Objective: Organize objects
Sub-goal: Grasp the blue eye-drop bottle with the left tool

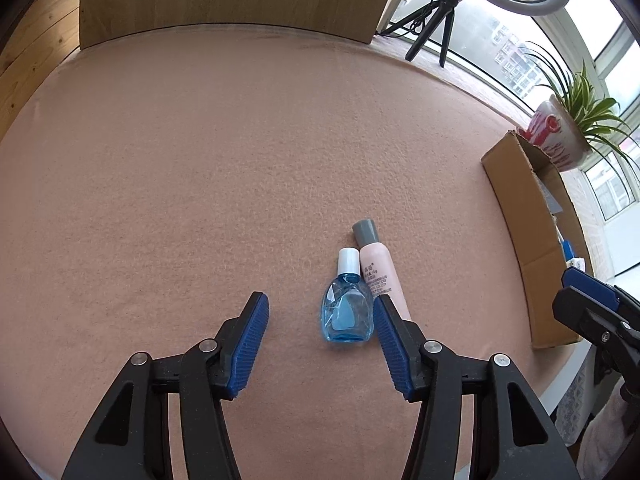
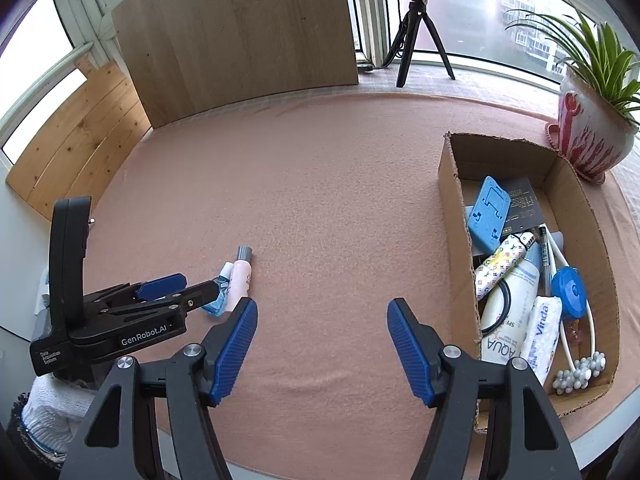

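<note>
Two items lie touching on the pink table (image 1: 200, 160): a blue bottle (image 1: 346, 312) and a pink tube (image 1: 380, 272); the left gripper (image 1: 320, 344) gapes empty by them; only the right gripper (image 2: 322, 348), likewise wide and empty, shows the cardboard box (image 2: 452, 216) contents near the right edge.

Daylit windows (image 2: 500, 8) behind wooden panel (image 2: 240, 36)

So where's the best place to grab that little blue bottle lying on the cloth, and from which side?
Probably the blue bottle is best gripped across its wide flat body, coming down from above. It lies flat, white cap pointing away, with the pink tube tight against one side, so a finger must slip between them. The left gripper stands open beside it.
</note>
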